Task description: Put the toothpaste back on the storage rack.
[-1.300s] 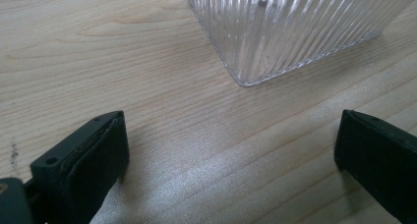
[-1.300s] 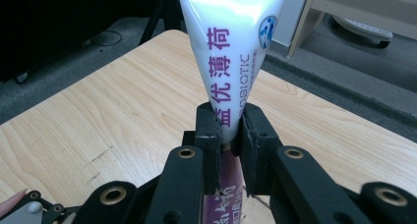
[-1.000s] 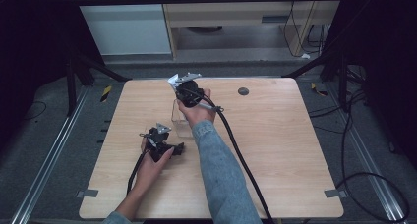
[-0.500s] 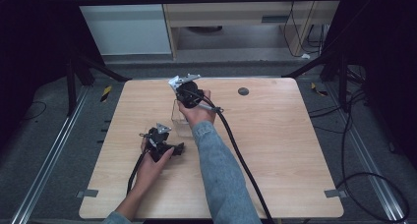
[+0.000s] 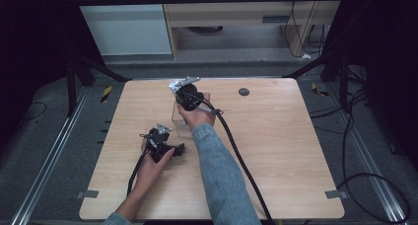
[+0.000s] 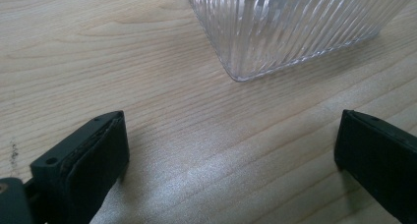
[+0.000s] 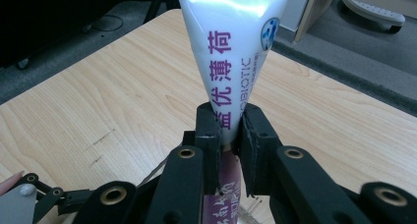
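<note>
A white tube with purple print is pinched between the jaws of my right gripper, its wide flat end pointing away from the camera. In the high view the right gripper is held just above a clear ribbed container near the table's middle. My left gripper lies low on the table to the container's near left. In the left gripper view its jaws stand wide apart with only bare wood between them, and a corner of the container stands just ahead.
The wooden table has a dark round hole at the back. A thick black cable trails from the right gripper across the table to the near edge. Dark frame legs and floor cables surround the table.
</note>
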`<action>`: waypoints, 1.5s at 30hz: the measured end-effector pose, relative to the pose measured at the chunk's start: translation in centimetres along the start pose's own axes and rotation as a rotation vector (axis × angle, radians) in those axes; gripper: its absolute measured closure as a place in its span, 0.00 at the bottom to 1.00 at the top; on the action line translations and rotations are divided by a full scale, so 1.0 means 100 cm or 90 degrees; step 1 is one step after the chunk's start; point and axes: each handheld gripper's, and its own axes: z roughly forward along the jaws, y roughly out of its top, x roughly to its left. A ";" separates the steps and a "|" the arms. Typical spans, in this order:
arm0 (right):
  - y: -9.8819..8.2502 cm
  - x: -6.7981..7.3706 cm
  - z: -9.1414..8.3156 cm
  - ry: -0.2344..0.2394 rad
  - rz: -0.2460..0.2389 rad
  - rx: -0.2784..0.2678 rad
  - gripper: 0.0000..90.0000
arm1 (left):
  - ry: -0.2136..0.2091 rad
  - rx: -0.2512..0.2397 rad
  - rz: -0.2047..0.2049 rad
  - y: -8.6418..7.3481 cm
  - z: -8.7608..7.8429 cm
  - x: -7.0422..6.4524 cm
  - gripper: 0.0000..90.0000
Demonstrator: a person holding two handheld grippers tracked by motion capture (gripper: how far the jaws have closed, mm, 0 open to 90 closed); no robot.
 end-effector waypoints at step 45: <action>-0.003 0.001 0.006 0.016 0.006 0.018 0.86 | 0.000 0.000 0.000 0.000 0.000 0.000 0.00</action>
